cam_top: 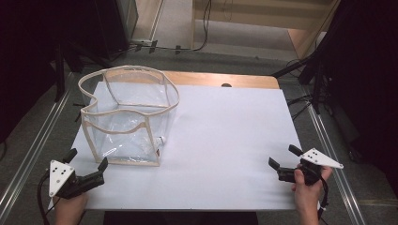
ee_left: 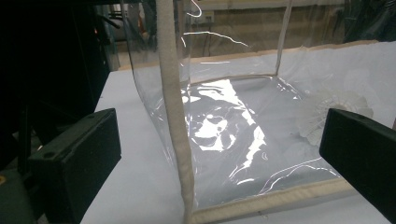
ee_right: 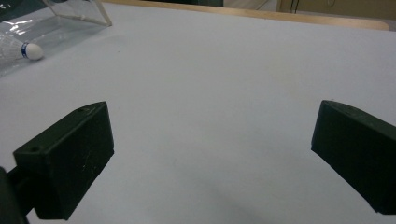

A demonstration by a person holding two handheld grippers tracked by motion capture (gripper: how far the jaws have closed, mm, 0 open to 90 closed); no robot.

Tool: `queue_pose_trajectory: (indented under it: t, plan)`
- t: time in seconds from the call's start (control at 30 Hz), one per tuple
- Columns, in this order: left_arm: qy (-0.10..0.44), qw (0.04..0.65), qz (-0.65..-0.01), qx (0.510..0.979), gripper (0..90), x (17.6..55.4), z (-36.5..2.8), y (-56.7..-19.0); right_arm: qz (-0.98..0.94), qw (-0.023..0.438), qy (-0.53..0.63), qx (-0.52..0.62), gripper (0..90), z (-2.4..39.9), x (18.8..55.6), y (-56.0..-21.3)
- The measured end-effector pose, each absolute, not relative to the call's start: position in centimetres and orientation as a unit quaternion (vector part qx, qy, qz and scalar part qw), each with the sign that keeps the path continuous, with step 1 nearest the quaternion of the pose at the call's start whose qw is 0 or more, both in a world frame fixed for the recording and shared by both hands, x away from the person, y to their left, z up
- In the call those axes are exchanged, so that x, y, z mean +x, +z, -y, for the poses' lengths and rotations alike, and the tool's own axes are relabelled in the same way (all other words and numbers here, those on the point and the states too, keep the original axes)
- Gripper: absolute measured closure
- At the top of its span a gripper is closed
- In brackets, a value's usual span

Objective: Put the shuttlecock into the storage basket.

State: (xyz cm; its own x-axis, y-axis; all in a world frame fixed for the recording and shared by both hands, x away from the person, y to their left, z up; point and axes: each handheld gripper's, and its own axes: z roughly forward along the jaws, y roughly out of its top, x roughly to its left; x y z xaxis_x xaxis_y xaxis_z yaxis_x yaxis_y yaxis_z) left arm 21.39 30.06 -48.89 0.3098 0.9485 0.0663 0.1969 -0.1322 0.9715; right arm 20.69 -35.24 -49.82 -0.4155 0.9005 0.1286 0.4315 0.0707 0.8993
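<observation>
Standing upright on the left half of the white table top [cam_top: 225, 140], the clear plastic bag [cam_top: 126, 117] with its cream fabric trim keeps its mouth open upward, its rim wavy and sagging at the near side. Inside it, low at the near right corner, lies a white shuttlecock [cam_top: 161, 140]; from your left gripper view you see its feathered skirt [ee_left: 334, 114] through the clear wall, and from your right gripper view its white cork tip with a blue band [ee_right: 32, 51] pokes toward the bag's side.

Your left gripper [cam_top: 85, 162] sits just in front of the bag's near left corner, pointing at it. Its jaws are spread wide and hold nothing; in the left gripper view the bag's trimmed vertical edge [ee_left: 175, 116] stands between them but farther off, untouched.

Your right gripper [cam_top: 282, 157] is well apart from the bag, near the table's right front edge. Its jaws too are spread wide and empty, with only bare white surface between them, and they point toward the table's middle.

Beyond the white top, a strip of wooden table edge [cam_top: 225, 79] shows at the far side.
</observation>
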Motion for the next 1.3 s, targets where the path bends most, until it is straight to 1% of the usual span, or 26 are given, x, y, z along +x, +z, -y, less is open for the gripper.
queue_pose_trajectory:
  t: [0.57,0.83,0.97,1.1,1.3]
  plan:
    - [0.382,0.489,-0.440,0.649,0.0,21.5,-30.1,-48.9,-0.665,0.249,0.505,0.491,0.0,37.9,19.7,-51.0]
    - [0.381,0.491,-0.440,0.648,0.0,21.5,-30.1,-48.9,-0.672,0.249,0.501,0.486,0.0,38.4,19.6,-51.2]
    - [0.375,0.497,-0.446,0.643,0.0,21.6,-30.3,-48.8,-0.660,0.238,0.520,0.487,0.0,38.9,19.6,-51.6]
    - [0.365,0.514,-0.458,0.627,0.0,21.6,-30.9,-48.8,-0.681,0.231,0.509,0.473,0.0,38.3,19.9,-51.8]
    - [0.378,0.504,-0.452,0.632,0.0,21.5,-30.5,-48.8,-0.669,0.227,0.526,0.474,0.0,38.7,20.0,-51.9]
